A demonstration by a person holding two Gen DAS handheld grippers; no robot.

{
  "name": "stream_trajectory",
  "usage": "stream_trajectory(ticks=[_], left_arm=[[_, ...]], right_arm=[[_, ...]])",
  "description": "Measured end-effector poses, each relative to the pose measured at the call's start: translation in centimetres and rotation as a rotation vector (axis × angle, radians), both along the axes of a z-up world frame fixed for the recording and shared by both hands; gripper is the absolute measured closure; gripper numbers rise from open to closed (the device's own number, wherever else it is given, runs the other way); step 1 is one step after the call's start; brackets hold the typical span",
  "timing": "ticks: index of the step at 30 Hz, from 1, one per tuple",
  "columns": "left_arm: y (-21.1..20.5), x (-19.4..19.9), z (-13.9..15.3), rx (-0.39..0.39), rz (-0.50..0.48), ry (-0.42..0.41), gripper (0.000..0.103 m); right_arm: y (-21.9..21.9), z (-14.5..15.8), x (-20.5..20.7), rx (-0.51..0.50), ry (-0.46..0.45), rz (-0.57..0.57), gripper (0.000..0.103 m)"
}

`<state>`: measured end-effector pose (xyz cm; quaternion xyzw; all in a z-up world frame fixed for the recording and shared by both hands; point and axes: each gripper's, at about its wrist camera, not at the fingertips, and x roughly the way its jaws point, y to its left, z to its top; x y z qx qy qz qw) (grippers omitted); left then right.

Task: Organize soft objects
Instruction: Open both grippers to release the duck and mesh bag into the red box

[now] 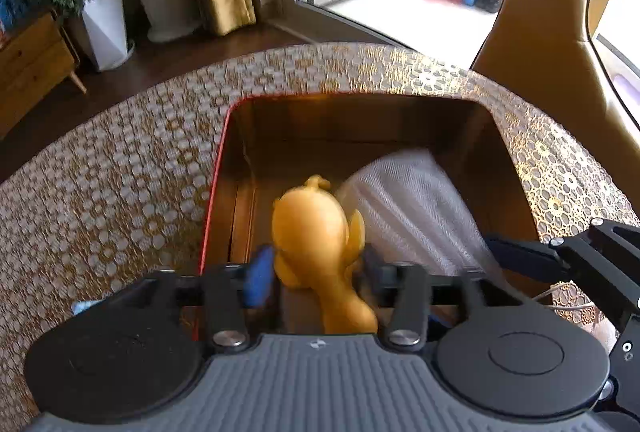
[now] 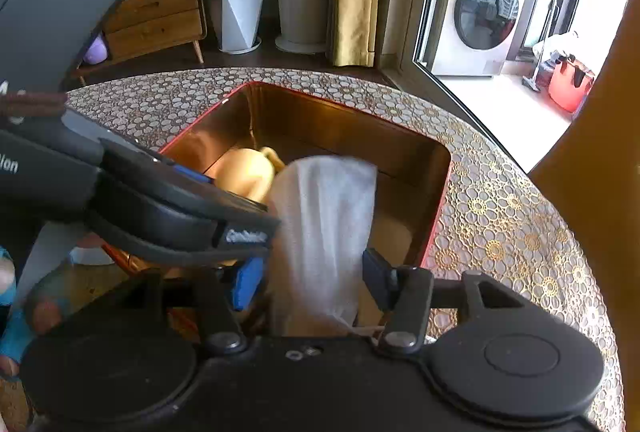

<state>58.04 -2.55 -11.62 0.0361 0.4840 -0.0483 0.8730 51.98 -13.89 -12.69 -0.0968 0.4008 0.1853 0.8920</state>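
Note:
A red-rimmed metal box (image 1: 216,171) with a shiny gold inside stands on the lace-covered table (image 1: 120,171). A yellow soft toy (image 1: 316,232), blurred, hangs into the box between the fingers of my left gripper (image 1: 316,272), whose pads stand just off its sides. Beside the toy lies a white cloth (image 1: 412,207). In the right wrist view the white cloth (image 2: 324,232) drapes into the box (image 2: 440,199) between the spread pads of my right gripper (image 2: 312,282). The yellow toy (image 2: 244,171) shows behind the left gripper's body (image 2: 180,216).
The two grippers are close side by side over the box's near edge; the right one (image 1: 580,256) enters the left wrist view from the right. A tan chair back (image 1: 552,31) stands past the table. Farther off are a wooden drawer unit (image 2: 156,19), a white planter (image 2: 240,15) and a washing machine (image 2: 476,15).

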Motion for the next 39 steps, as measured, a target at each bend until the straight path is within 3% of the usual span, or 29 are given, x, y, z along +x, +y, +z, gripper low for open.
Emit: stream_trajectory(ticks=[1, 2, 13, 26, 39], left_arm=[[0.0, -0.3, 0.4, -0.002, 0.001, -0.024, 0.029], [0.0, -0.4, 0.6, -0.006, -0.001, -0.038, 0.029], [0.8, -3.2, 4.9, -0.054, 0.036, -0.09, 0.029], [0.5, -9.8, 11.6, -0.06, 0.029, -0.188, 0.029], [1.1, -16.7, 15.1, -0.07, 0.009, -0.249, 0.029]], right_arm=[[0.0, 0.1, -0.1, 0.001, -0.002, 0.002, 0.047], [0.0, 0.2, -0.2, 0.001, -0.006, 0.003, 0.046], [-2.1, 2.9, -2.3, 0.057, -0.037, -0.018, 0.044], [-4.5, 8.2, -7.6, 0.112, -0.111, -0.049, 0.04], [-6.1, 11.3, -12.6, 0.164, -0.154, -0.065, 0.033]])
